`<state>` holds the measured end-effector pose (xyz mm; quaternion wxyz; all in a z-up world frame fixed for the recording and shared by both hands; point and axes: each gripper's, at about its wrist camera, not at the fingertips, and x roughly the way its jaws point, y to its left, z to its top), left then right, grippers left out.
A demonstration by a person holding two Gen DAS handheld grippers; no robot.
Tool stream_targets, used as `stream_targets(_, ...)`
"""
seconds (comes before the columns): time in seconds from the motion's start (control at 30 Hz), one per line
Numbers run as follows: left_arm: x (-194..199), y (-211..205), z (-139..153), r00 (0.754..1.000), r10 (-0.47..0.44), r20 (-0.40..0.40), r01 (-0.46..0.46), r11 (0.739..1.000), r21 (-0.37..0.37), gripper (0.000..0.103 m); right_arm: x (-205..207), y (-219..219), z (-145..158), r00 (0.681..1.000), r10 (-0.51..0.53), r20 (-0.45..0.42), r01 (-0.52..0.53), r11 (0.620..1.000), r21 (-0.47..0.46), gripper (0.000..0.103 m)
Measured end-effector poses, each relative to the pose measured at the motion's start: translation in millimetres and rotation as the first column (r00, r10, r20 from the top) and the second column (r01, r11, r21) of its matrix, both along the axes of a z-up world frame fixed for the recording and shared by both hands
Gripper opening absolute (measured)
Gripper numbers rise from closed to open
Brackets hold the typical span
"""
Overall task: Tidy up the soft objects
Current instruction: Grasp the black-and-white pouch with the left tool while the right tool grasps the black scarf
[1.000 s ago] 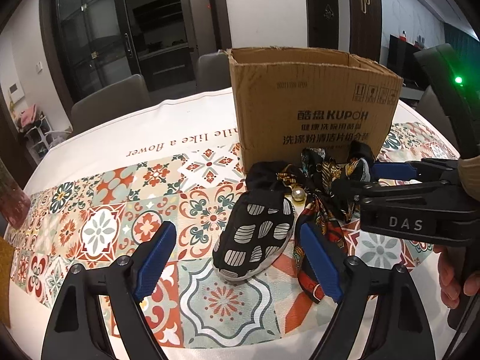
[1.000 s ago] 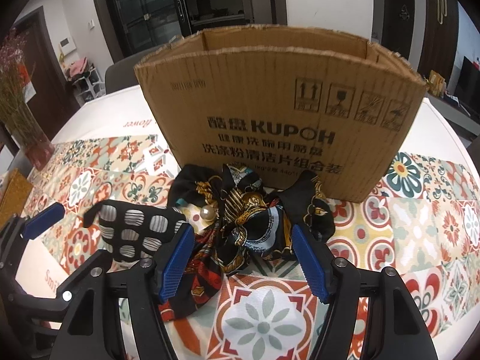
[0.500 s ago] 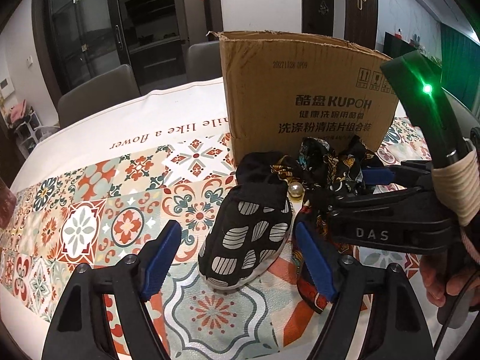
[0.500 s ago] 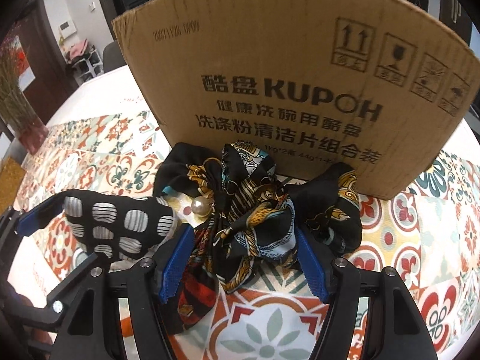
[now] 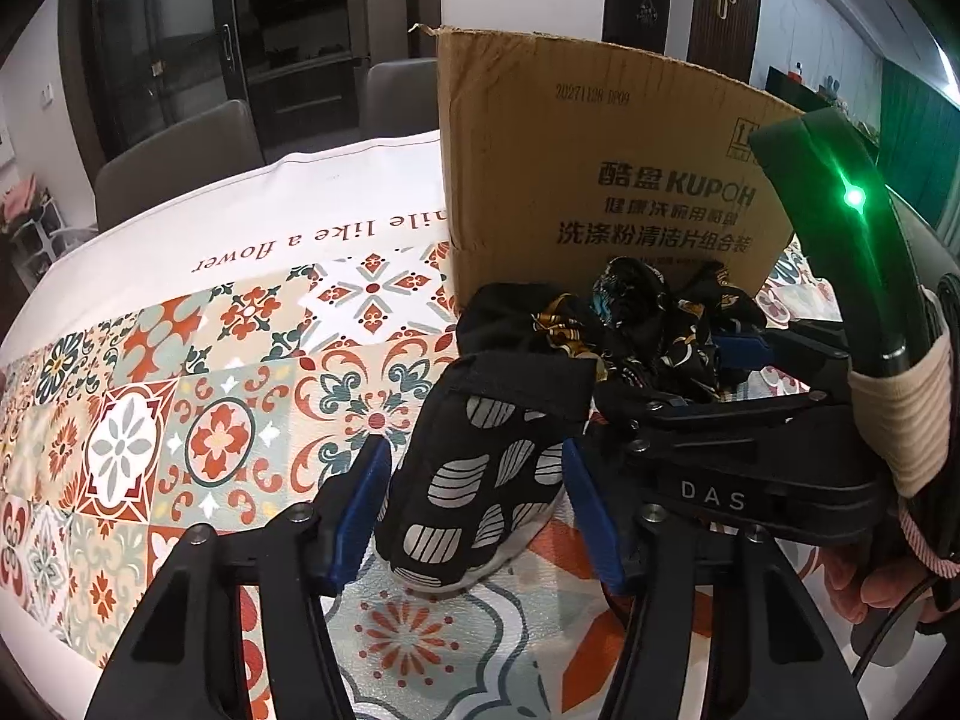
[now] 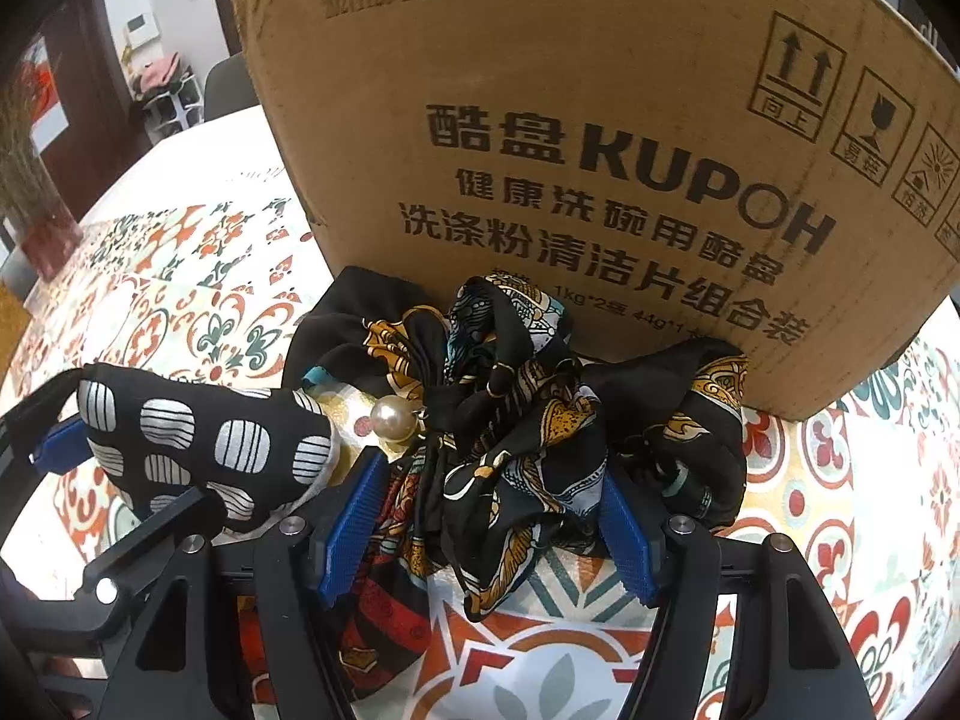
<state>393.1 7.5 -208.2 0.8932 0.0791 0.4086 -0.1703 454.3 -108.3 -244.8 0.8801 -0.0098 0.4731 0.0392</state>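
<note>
From the left wrist view, the left gripper (image 5: pixel 474 507) tips down over the tiled tablecloth (image 5: pixel 180 420) with the spotted black pouch (image 5: pixel 486 474) between its blue pads; its jaws have just been closing and now sit right at the pouch's sides, though I cannot tell if they squeeze it yet. From the right wrist view, the right gripper (image 6: pixel 489 528) also tips down, jaws apart around the bunched black-and-gold scarf (image 6: pixel 522 420), which lies against the cardboard box (image 6: pixel 600 150). This looks like the grabbing step, so next both should pinch tight and lift the soft things over the box's tall wall.
</note>
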Motion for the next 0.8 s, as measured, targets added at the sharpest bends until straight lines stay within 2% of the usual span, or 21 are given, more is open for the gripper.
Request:
stream_targets(0.17,2.5,1.6,-1.4,1.000,0.011,-0.011,-0.011,1.000,-0.015,0.040,-2.5,5.6,-1.7,1.000,0.011,0.002,-0.011,1.000,-0.010,0.066)
stream_targets(0.3,3.6,2.6,-0.8,0.999,0.026,-0.021,-0.026,0.999,-0.031,0.030,-4.0,10.3,-2.0,1.000,0.016,0.003,-0.016,1.000,-0.009,0.047)
stream_targets(0.43,2.5,2.9,1.5,0.998,0.045,-0.037,-0.047,0.997,-0.054,0.027,-4.5,7.3,0.0,1.000,0.013,-0.001,-0.013,1.000,0.016,0.030)
stream_targets(0.53,0.3,3.1,5.0,0.998,0.056,-0.038,-0.058,0.996,-0.067,0.025,-4.9,3.7,1.4,1.000,0.002,-0.006,-0.002,0.999,0.041,0.022)
stream_targets(0.8,-10.5,3.9,18.7,0.997,0.082,-0.010,-0.082,0.994,-0.074,0.023,-19.0,-7.2,6.5,1.000,-0.011,-0.006,0.012,0.995,0.096,0.020)
